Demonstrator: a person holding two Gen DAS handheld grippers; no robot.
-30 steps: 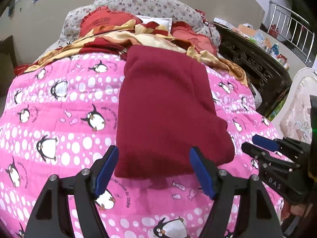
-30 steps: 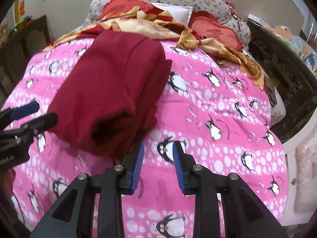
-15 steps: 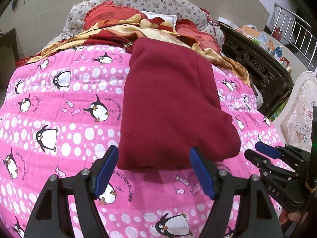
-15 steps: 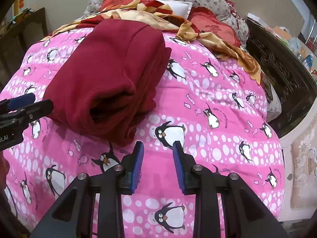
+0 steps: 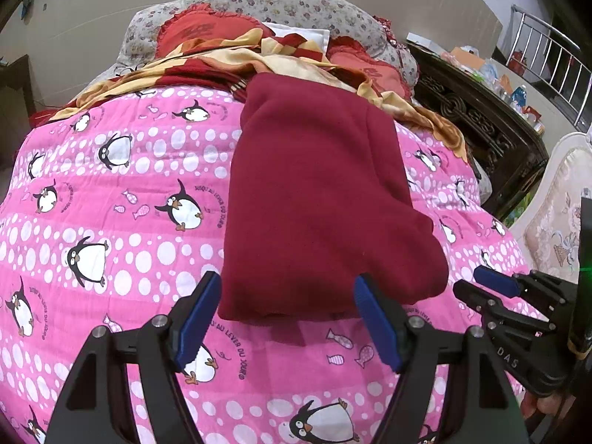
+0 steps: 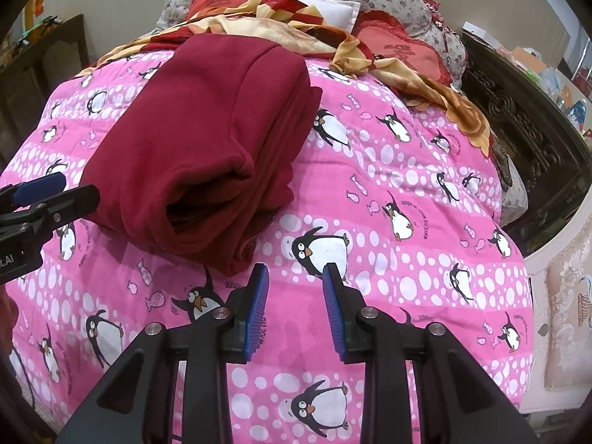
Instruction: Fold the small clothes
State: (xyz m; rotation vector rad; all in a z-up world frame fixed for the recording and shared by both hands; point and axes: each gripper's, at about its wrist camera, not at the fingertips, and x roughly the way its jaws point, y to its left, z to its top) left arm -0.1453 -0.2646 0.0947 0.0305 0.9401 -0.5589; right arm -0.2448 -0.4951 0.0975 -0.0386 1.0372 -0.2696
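A dark red folded garment (image 5: 318,199) lies on the pink penguin quilt (image 5: 111,192), long side running away from me. My left gripper (image 5: 286,310) is open and empty, its blue pads just short of the garment's near edge. The garment also shows in the right wrist view (image 6: 199,140), its layered open end facing me. My right gripper (image 6: 295,296) is open by a narrow gap and empty, above bare quilt (image 6: 407,266) to the right of the garment's near corner. Each gripper shows at the edge of the other view: the right one (image 5: 484,288), the left one (image 6: 55,192).
Red pillows (image 5: 199,29) and a yellow-and-red patterned cloth (image 5: 229,63) lie at the bed's head. A dark carved cabinet (image 5: 481,125) stands along the right side. A cream upholstered chair (image 5: 555,222) is at the near right.
Both grippers have pulled back from the garment toward the bed's near edge and risen slightly. The garment lies still. Jaw openings are unchanged.
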